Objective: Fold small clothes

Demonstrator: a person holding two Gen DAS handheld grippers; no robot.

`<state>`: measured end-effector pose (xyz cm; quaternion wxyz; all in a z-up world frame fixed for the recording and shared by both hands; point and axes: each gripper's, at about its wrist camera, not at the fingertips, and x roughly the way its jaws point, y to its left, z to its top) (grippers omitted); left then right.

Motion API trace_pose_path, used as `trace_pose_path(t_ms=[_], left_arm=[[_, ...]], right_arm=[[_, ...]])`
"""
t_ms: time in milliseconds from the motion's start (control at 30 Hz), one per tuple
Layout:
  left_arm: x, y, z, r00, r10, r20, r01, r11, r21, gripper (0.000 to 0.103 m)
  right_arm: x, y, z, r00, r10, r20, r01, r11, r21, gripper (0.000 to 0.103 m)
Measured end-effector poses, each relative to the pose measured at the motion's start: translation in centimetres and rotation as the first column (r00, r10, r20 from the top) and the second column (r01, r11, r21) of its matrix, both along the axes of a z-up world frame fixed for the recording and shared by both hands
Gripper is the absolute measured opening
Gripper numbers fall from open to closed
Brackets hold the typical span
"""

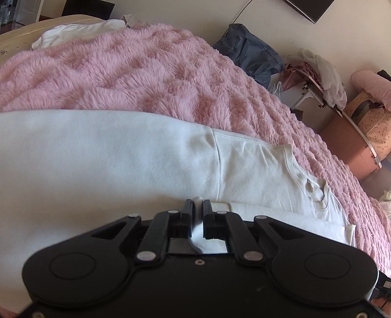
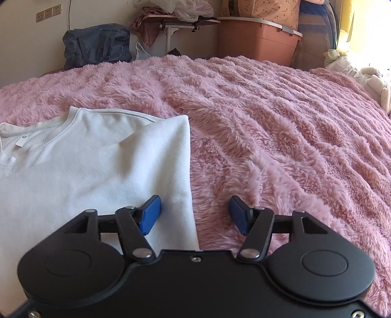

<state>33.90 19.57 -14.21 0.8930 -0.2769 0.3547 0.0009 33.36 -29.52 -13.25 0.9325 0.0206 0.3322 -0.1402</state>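
Note:
A white T-shirt [image 1: 122,159] lies spread on a fluffy pink blanket [image 1: 134,73], its neckline off to the right in the left wrist view. My left gripper [image 1: 197,208] is shut on a pinched fold of the shirt's near edge, and white cloth shows between its black fingers. In the right wrist view the same white T-shirt [image 2: 97,159] fills the lower left, a folded sleeve edge running down the middle. My right gripper [image 2: 194,212] is open just above that edge. Its left blue pad [image 2: 150,214] hangs over the cloth and its right blue pad [image 2: 238,216] over the pink blanket [image 2: 281,134].
Another white garment [image 1: 73,34] lies at the blanket's far left. Beyond the bed stand a dark blue bag [image 2: 97,45], a small table with clothes and plastic [image 2: 176,17], a brown storage box [image 2: 256,41] and a patterned box. A soft white toy [image 2: 374,80] sits at the right edge.

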Motion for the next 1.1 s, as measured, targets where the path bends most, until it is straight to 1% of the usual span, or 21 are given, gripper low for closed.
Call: trace_pose_path(t_ms=[67,133,167,200,233,267,300,400,467,567,633,667,767,800,867,900,967,1033,1067,1100], left_arm=[[-1.0,0.7,1.3,1.0,0.015,0.026,-0.014,1.0,-0.02,0.006],[-2.3,2.0,2.7,0.998,0.018,0.06,-0.014,0.998,-0.066,0.019],[-3.1,2.7,3.4,0.997,0.019,0.075,-0.013,0.997,-0.082,0.03],[-3.9,3.5,4.0,0.996,0.022,0.084,-0.015,0.996,-0.087,0.035],[-4.8,4.3,4.7,0.996,0.026,0.089,-0.019,0.997,-0.08,0.036],[-5.7,5.1,5.3,0.996,0.03,0.088,-0.024,0.997,-0.07,0.04],[-6.7,6.0,5.9,0.996,0.038,0.082,-0.033,0.998,-0.06,0.047],[-9.9,8.7,7.2,0.996,0.08,0.048,-0.08,0.997,-0.02,0.048],[-12.6,10.3,7.9,0.992,0.12,0.038,-0.12,0.993,0.011,0.049],[-17.4,13.0,8.5,0.975,0.224,0.01,-0.224,0.972,0.066,0.051],[-21.1,15.1,8.4,0.948,0.317,-0.003,-0.315,0.944,0.094,0.052],[-22.8,16.2,8.3,0.931,0.364,-0.009,-0.362,0.928,0.094,0.053],[-27.1,19.7,6.9,0.876,0.48,-0.039,-0.477,0.876,0.07,0.053],[-28.1,20.6,6.3,0.86,0.508,-0.052,-0.505,0.861,0.063,0.053],[-29.8,22.5,5.1,0.822,0.564,-0.071,-0.563,0.826,0.044,0.053],[-30.4,23.3,4.5,0.81,0.581,-0.076,-0.581,0.814,0.031,0.053],[-31.1,24.7,3.3,0.795,0.6,-0.09,-0.603,0.798,-0.005,0.052],[-31.3,25.7,2.1,0.785,0.611,-0.106,-0.617,0.786,-0.038,0.052],[-31.2,26.0,1.6,0.782,0.612,-0.117,-0.62,0.783,-0.049,0.052],[-31.1,26.4,0.9,0.774,0.619,-0.131,-0.63,0.774,-0.065,0.052]], right_arm=[[-0.8,0.4,0.8,1.0,0.006,0.015,-0.006,1.0,-0.011,0.06],[-2.1,1.4,1.8,0.998,0.045,0.04,-0.044,0.999,-0.018,0.061],[-2.7,1.9,2.5,0.996,0.072,0.052,-0.071,0.997,-0.019,0.061],[-3.4,2.7,3.1,0.993,0.103,0.065,-0.102,0.995,-0.023,0.061],[-3.9,3.4,3.6,0.989,0.13,0.075,-0.128,0.991,-0.027,0.061],[-4.7,4.5,4.2,0.981,0.171,0.089,-0.169,0.985,-0.034,0.061],[-5.4,5.8,4.8,0.971,0.218,0.101,-0.214,0.976,-0.047,0.061],[-7.4,10.4,6.4,0.93,0.345,0.127,-0.337,0.938,-0.08,0.061],[-8.6,13.5,7.3,0.892,0.428,0.142,-0.423,0.904,-0.064,0.061],[-10.0,18.0,8.3,0.84,0.522,0.146,-0.528,0.849,-0.004,0.061],[-10.7,20.7,8.6,0.807,0.572,0.147,-0.582,0.812,0.04,0.061],[-11.1,22.5,8.8,0.784,0.604,0.145,-0.615,0.787,0.053,0.061],[-12.6,26.6,8.9,0.727,0.669,0.154,-0.682,0.73,0.047,0.063],[-12.9,27.6,8.8,0.712,0.685,0.152,-0.697,0.716,0.041,0.063],[-13.4,29.5,8.6,0.693,0.708,0.136,-0.717,0.696,0.031,0.063],[-13.4,30.4,8.4,0.686,0.717,0.125,-0.724,0.689,0.026,0.063],[-13.3,31.8,7.8,0.682,0.725,0.096,-0.729,0.684,0.014,0.063],[-12.8,32.5,7.1,0.687,0.723,0.071,-0.726,0.688,0.013,0.063],[-12.5,32.8,6.8,0.692,0.72,0.055,-0.721,0.692,0.022,0.063],[-12.2,33.3,6.5,0.698,0.714,0.045,-0.716,0.697,0.036,0.063]])
